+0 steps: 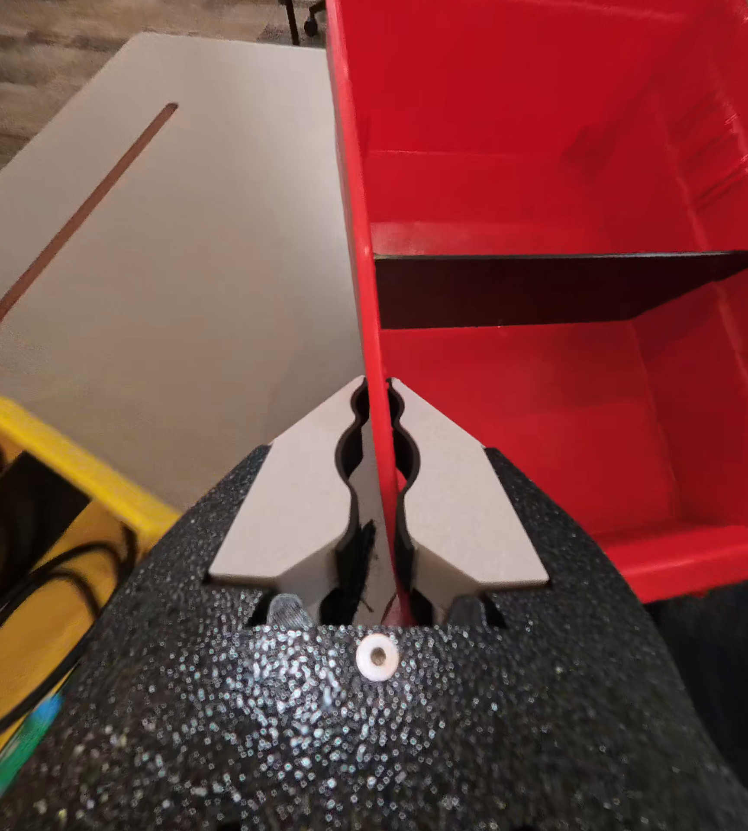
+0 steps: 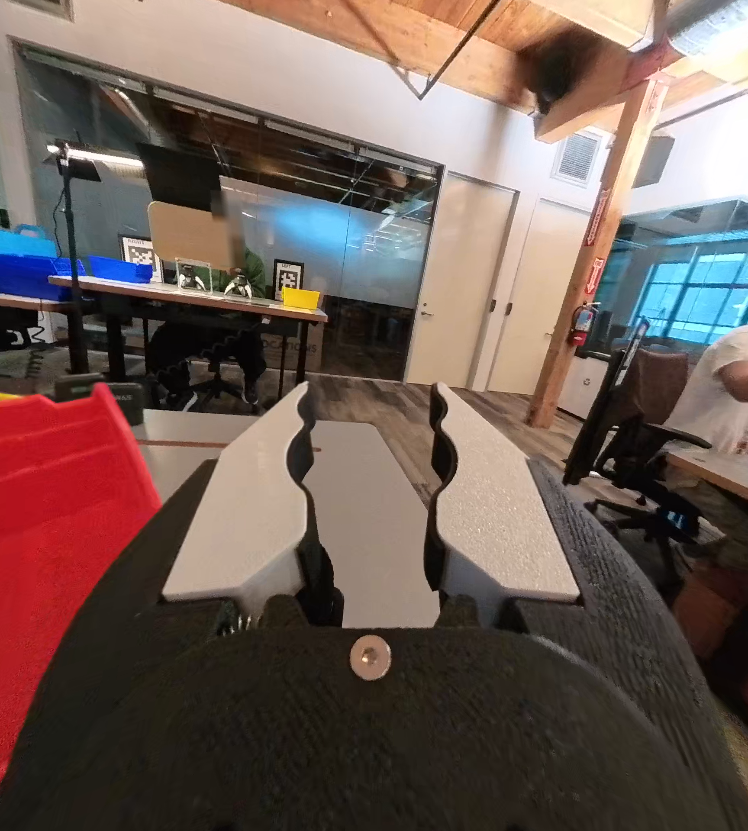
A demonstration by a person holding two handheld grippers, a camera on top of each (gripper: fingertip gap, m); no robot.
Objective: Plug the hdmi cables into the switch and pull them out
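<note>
My left gripper is shut on the left wall of a red bin, pinching its thin rim between the grey fingers. The red bin is empty and has a black divider across it. It also shows at the left of the right wrist view. Black cables lie coiled in a yellow bin at lower left. My right gripper is open and empty above the table. No switch is in view.
The grey table has a long narrow slot. Beyond it is wood floor, an office chair and a person at a desk on the right, a wooden post, and another person at a far desk. Some 35 cm of space lies between my two pairs of fingers.
</note>
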